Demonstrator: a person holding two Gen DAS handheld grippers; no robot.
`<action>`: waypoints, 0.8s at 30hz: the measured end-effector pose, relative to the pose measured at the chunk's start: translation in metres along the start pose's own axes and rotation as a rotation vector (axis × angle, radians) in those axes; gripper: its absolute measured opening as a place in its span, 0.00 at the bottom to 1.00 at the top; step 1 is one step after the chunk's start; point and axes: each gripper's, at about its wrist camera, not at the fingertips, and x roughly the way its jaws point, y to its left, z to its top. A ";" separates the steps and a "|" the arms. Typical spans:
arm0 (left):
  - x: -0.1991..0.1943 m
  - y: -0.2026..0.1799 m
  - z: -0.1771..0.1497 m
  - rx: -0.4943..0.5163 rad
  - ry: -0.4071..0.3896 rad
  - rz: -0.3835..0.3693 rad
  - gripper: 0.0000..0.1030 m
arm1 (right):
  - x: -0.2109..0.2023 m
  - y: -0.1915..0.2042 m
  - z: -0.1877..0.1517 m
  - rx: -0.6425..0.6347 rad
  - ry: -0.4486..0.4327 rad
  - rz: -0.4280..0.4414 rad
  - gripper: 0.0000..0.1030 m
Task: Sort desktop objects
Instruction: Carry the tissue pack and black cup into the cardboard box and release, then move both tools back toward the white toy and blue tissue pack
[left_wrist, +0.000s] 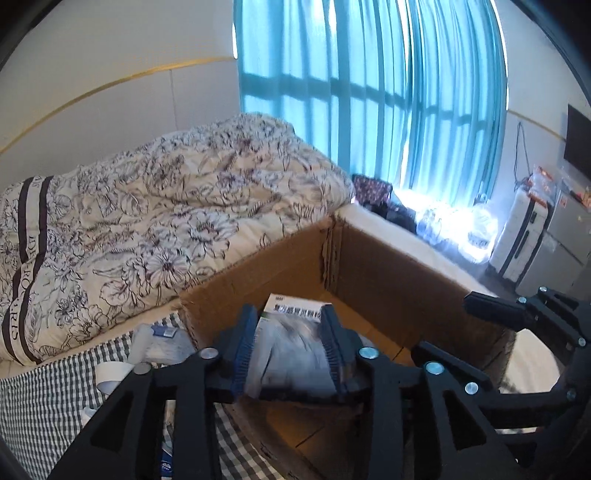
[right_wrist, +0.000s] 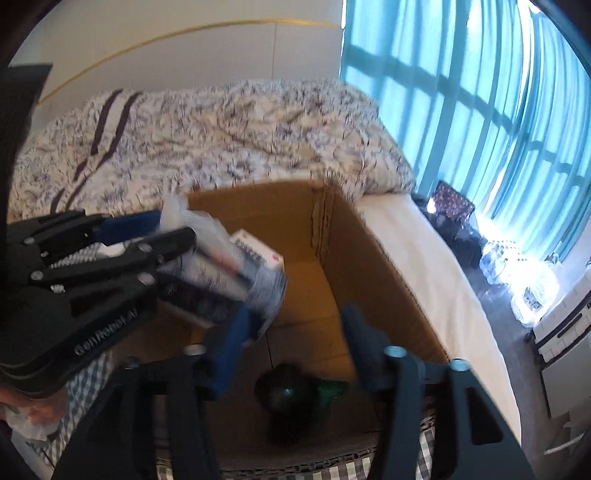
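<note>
I have the left gripper (left_wrist: 290, 345) clamped on a medicine box (left_wrist: 291, 347), its jaws pressing both long sides so the printed face points ahead of them. The box hangs over the open cardboard carton (left_wrist: 388, 258), which lies just ahead of and below the jaws, so I judge this is the drop-off stage: the grip is held until the box is well inside the walls. The right gripper (right_wrist: 295, 347) has its jaws spread with nothing between them; below their gap a dark green item (right_wrist: 295, 398) lies on the carton floor. More loose packets (left_wrist: 162, 343) wait on the checked cloth (left_wrist: 44, 406) left of my left jaws, beside the bed quilt (left_wrist: 166, 206).
</note>
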 end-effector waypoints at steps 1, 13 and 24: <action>-0.006 0.001 0.002 -0.006 -0.018 -0.012 0.47 | -0.005 0.002 0.001 -0.003 -0.015 -0.004 0.56; -0.068 0.019 0.018 -0.024 -0.135 -0.028 0.65 | -0.059 0.022 0.016 -0.007 -0.174 -0.021 0.61; -0.155 0.080 0.022 -0.074 -0.353 0.092 1.00 | -0.095 0.039 0.024 -0.007 -0.289 0.018 0.85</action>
